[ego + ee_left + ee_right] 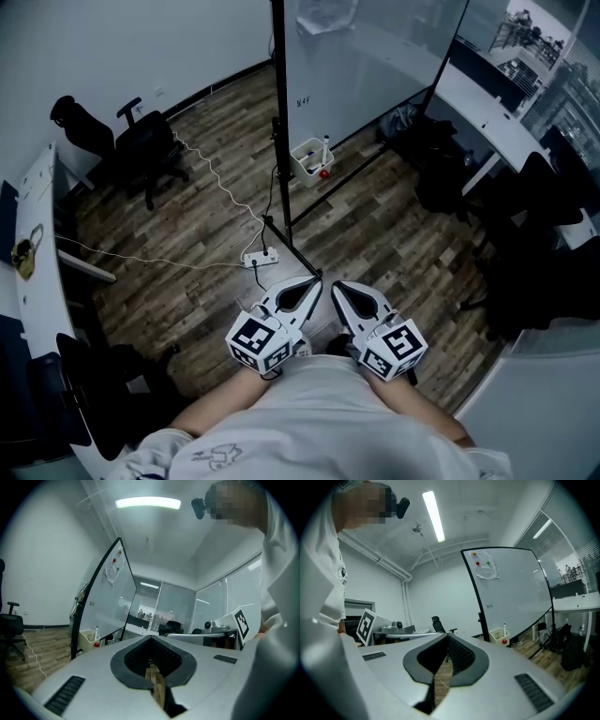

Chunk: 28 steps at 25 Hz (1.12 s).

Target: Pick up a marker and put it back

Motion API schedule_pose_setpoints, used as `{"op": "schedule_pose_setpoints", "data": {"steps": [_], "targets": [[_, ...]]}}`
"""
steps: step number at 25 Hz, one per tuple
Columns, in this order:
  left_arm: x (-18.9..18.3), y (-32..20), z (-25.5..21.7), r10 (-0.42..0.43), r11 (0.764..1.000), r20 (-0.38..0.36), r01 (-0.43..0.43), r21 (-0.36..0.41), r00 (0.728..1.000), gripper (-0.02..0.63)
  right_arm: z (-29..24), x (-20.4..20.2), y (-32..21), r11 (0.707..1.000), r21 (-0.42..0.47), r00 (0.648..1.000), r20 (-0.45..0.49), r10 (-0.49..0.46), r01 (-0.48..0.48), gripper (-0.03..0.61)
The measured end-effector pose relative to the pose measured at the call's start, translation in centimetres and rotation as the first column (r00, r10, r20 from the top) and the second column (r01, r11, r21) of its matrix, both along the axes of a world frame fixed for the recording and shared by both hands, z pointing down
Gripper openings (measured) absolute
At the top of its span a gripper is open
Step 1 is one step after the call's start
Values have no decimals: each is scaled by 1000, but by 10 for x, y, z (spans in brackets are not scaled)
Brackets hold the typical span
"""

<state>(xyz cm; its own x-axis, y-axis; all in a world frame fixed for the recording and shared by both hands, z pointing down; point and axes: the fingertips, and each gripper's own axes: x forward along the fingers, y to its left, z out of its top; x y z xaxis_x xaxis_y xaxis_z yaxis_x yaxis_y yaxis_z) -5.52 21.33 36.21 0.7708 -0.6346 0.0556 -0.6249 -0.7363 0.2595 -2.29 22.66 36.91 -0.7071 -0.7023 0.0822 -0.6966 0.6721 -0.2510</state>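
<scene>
Shut tip to tip on nothing are the jaws of the left gripper (310, 285) and the right gripper (341, 290). The thin white marker (325, 145) is stood in a small white plastic basket (305, 161) beside the black-framed whiteboard (375, 56), well apart. If approached with jaws unopened, it could be toppled.

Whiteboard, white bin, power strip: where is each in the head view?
whiteboard (375, 66), head view, middle of its white face.
white bin (305, 165), head view, its side wall.
power strip (261, 258), head view, its top face.
</scene>
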Motion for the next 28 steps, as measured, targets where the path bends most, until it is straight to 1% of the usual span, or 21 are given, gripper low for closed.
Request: {"op": "schedule_pose_setpoints", "data": {"steps": [5, 9, 12, 14, 19, 22, 25, 28], "targets": [[7, -20, -6, -17, 1000, 3, 17, 13, 1000, 5, -10, 7, -25, 999, 32, 1000, 12, -7, 7, 12], [12, -37, -9, -48, 999, 13, 48, 18, 999, 5, -15, 12, -41, 998, 50, 999, 6, -51, 50, 12], [21, -54, -10, -66, 998, -8, 66, 10, 998, 5, -14, 20, -56, 996, 40, 997, 19, -75, 75, 12], [29, -67, -10, -76, 997, -19, 76, 2, 997, 5, -14, 27, -68, 995, 32, 995, 23, -94, 93, 12], [57, -96, -11, -117, 993, 5, 117, 18, 993, 5, -20, 55, -102, 990, 40, 991, 28, -134, 133, 12], [78, -114, -7, -126, 992, 6, 126, 12, 992, 5, -24, 68, -119, 984, 55, 985, 20, -169, 168, 12], [94, -129, -3, -155, 988, 5, 155, 13, 988, 5, -22, 83, -132, 978, 60, 980, 10, -201, 200, 12], [109, -138, 1, -174, 985, 0, 174, 4, 985, 5, -12, 98, -146, 975, 26, 976, 16, -219, 219, 12]]}}
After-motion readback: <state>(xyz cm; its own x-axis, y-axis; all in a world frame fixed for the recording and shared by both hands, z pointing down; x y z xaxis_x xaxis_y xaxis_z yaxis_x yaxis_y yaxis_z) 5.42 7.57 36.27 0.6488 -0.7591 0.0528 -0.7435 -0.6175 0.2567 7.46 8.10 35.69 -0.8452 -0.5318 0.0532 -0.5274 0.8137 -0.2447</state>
